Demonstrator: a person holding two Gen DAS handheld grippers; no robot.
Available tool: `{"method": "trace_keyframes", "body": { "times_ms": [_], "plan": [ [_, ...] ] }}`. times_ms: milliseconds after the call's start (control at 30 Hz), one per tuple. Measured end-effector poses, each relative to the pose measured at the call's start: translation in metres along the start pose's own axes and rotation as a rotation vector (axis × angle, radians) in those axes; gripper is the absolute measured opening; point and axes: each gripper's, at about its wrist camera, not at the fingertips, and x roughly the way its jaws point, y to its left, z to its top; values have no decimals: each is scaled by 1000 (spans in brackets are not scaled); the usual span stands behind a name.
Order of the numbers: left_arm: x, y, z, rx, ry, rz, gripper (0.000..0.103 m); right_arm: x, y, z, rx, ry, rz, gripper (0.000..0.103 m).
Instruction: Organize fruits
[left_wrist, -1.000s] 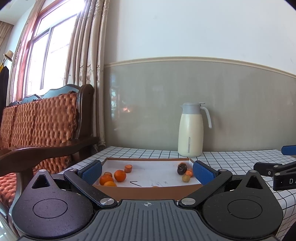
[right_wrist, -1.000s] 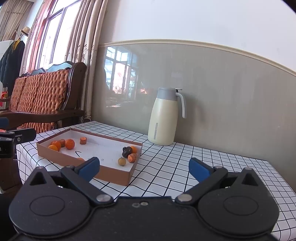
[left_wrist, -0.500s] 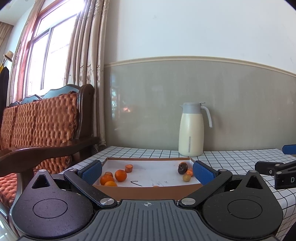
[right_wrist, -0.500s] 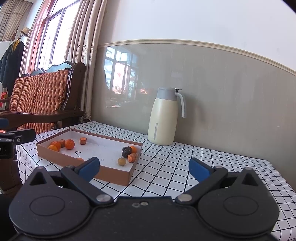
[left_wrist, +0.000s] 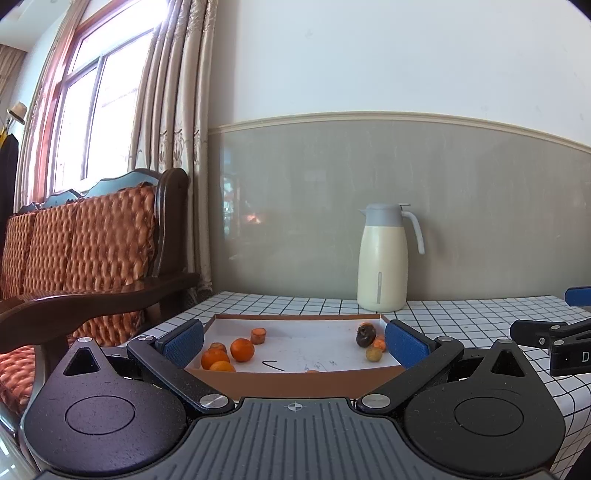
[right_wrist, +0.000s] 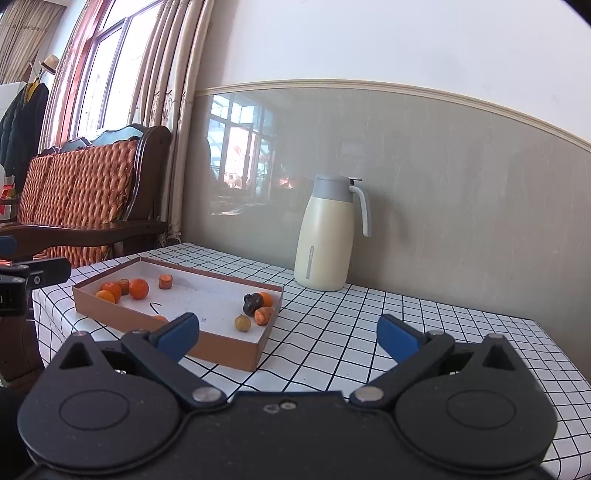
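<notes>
Both grippers, left (left_wrist: 294, 338) and right (right_wrist: 288, 334), gape empty before small orange fruits (right_wrist: 138, 288) in a shallow box (right_wrist: 236, 354).

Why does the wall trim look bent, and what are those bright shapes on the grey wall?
Left wrist view: the fisheye lens bows the wall trim, and the window is overexposed. Right wrist view: the glossy wall panel mirrors sunlit windows as a reflection.

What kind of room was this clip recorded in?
Most likely a home living or sitting room: a carved wooden sofa with orange cushions, long curtains at a big window, and a thermal jug on a checked tablecloth.
</notes>
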Motion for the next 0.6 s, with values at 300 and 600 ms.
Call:
{"method": "trace_keyframes", "body": {
  "times_ms": [300,600],
  "plan": [
    [-1,2,0,-3,-4,2,103,0,0,0,-1,-1,0,97],
    [-1,0,-1,10,-9,0,103,0,0,0,0,-1,0,97]
  ]
}}
